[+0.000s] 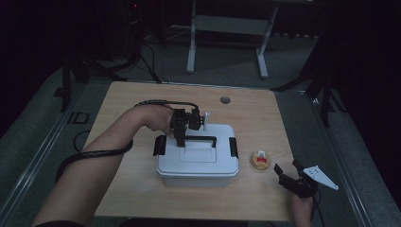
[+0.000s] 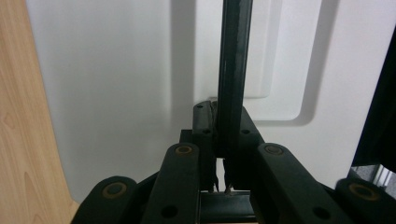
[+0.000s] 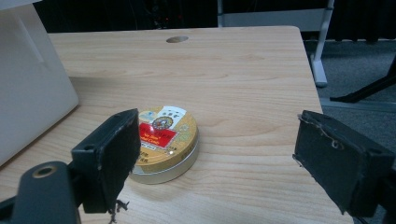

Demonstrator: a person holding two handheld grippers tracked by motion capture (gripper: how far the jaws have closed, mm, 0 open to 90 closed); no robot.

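A white plastic box [image 1: 197, 163] stands in the middle of the wooden table [image 1: 142, 99], with a black carry handle [image 1: 201, 138] across its lid. My left gripper [image 1: 181, 137] points down onto the handle's left end. In the left gripper view the jaws [image 2: 223, 130] are shut on the black handle bar [image 2: 233, 70] above the white lid [image 2: 116, 93]. A round gold tin [image 1: 260, 160] with a red label lies right of the box. My right gripper [image 1: 287, 165] hovers at the table's front right, open. In the right gripper view the tin [image 3: 166, 140] sits just ahead of the left pad of that gripper [image 3: 217, 135].
Black latches [image 1: 160, 145] [image 1: 232, 146] sit on both ends of the box. A cable hole [image 1: 225, 100] is near the table's far edge. Beyond the table stands a white desk frame [image 1: 191, 42] on grey floor. Bare wood lies right of the tin [image 3: 261, 93].
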